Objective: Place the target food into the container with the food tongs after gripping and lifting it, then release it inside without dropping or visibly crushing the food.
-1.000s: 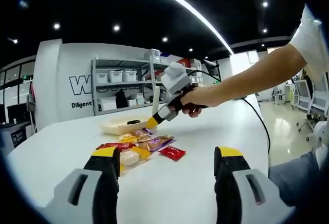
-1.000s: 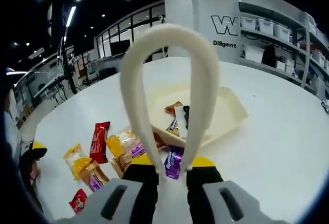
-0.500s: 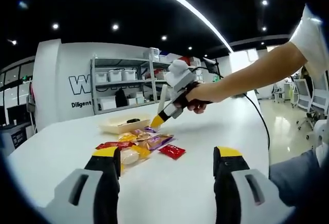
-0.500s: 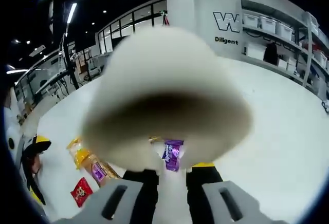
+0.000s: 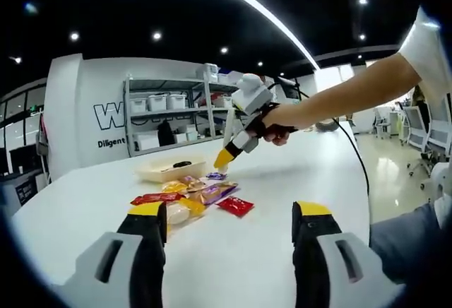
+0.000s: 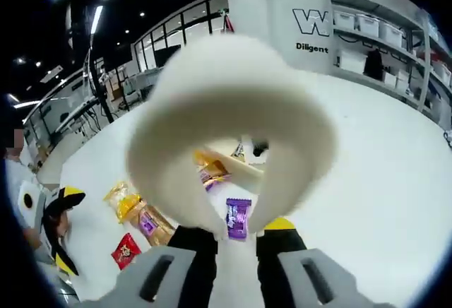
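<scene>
Raised tongs (image 6: 233, 121) now hide most of tray (image 6: 244, 169).

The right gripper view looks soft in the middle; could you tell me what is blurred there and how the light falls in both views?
Right gripper view: the tongs sit very close to the lens and are out of focus, while the purple packet past them is sharp. Left gripper view: all is sharp, a bright ceiling strip curves with the fisheye, and the white table is evenly lit with faint shadows.
</scene>
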Tool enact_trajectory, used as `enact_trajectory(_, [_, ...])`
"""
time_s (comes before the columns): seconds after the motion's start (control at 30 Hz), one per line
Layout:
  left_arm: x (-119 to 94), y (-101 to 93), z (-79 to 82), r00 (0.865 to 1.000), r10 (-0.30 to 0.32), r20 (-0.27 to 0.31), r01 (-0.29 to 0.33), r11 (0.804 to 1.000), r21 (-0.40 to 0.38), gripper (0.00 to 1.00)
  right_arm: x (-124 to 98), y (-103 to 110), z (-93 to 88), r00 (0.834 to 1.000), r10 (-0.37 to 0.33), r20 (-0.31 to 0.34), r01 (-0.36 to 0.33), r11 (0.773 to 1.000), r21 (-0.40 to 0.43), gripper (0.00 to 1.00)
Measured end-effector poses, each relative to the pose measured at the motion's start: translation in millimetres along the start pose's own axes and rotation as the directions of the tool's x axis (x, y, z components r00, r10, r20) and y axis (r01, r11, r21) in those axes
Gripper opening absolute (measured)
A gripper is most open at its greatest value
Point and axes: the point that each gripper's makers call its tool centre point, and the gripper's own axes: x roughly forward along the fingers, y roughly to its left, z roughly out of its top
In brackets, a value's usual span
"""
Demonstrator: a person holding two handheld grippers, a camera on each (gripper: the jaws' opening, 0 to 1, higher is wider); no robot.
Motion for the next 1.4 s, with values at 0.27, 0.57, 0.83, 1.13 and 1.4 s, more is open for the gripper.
enact_trajectory(0.27, [0,-0.4,1.1,1.0,0.0,0.004,0.0,1.0,0.001,0.69,13,5,-0.4,1.0,-0.013,-0.01,0.012,1.0,-0.012,0.17])
enact_trajectory(0.57, [-1,-0.6,1.8,1.0,0.0,0.007,0.0,1.0,-0.004,0.69,16,4,3.1,1.0,-0.017,0.025,0.016,1.0,0.026,0.19])
enact_trajectory(0.83, [-1,-0.8,0.6,1.0,0.002,0.001,-0.002,1.0,0.004,0.68,28,1,6.7,0.999,-0.043,0.024,0.042,0.998,0.045,0.19])
enact_trajectory(1.13, [0,0.8,-0.1,1.0,-0.004,0.003,0.004,1.0,0.002,0.67,23,-4,3.3,0.998,-0.063,-0.011,0.063,0.998,0.022,0.11])
enact_trajectory(1.4, [0,-1.1,-0.5,1.0,-0.011,0.001,0.011,1.0,0.006,0.66,2,2,43.3,0.987,-0.049,0.151,0.05,0.999,0.001,0.12])
